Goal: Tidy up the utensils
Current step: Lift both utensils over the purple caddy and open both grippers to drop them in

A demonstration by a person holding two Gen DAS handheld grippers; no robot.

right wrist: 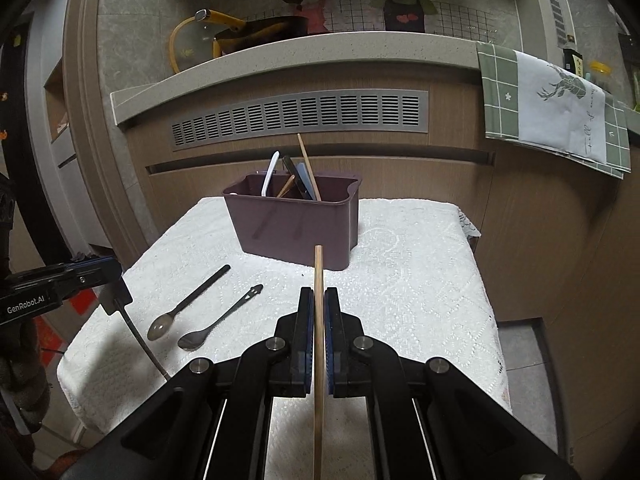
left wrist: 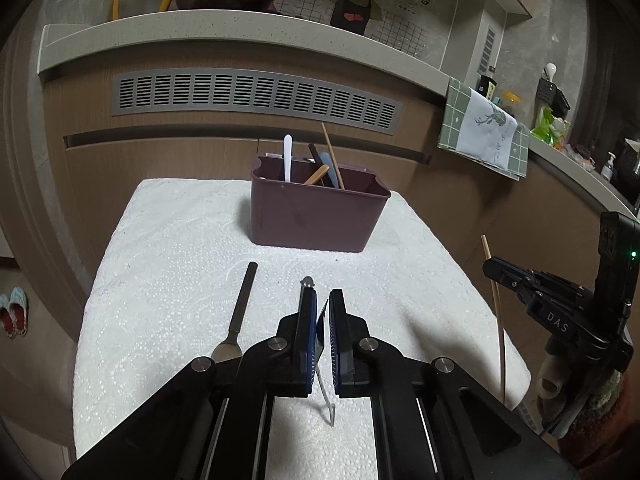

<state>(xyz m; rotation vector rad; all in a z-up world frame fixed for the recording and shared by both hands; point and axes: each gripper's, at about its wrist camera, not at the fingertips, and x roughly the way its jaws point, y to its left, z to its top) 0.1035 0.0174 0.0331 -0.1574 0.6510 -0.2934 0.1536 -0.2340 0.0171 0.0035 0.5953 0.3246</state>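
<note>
Right gripper [right wrist: 319, 292] is closed on a wooden chopstick [right wrist: 318, 272], which is pinched between the blue pads and runs lengthwise through them, its tip raised in front of a maroon utensil box [right wrist: 296, 220]. Left gripper [left wrist: 323, 296] is clamped together on a thin utensil [left wrist: 325, 396] that hangs down below the pads; what kind it is cannot be told. Both grippers are held above a bench [left wrist: 160, 240] covered with white lace-patterned cloth. The box is set at the far side of the bench, with a white handle, a chopstick and dark handles stood in it. Two spoons are left lying on the cloth nearer the left gripper: a black-handled spoon [right wrist: 188, 304] and, just beside it, a dark spoon [right wrist: 220, 320] with a cut-out handle end
</note>
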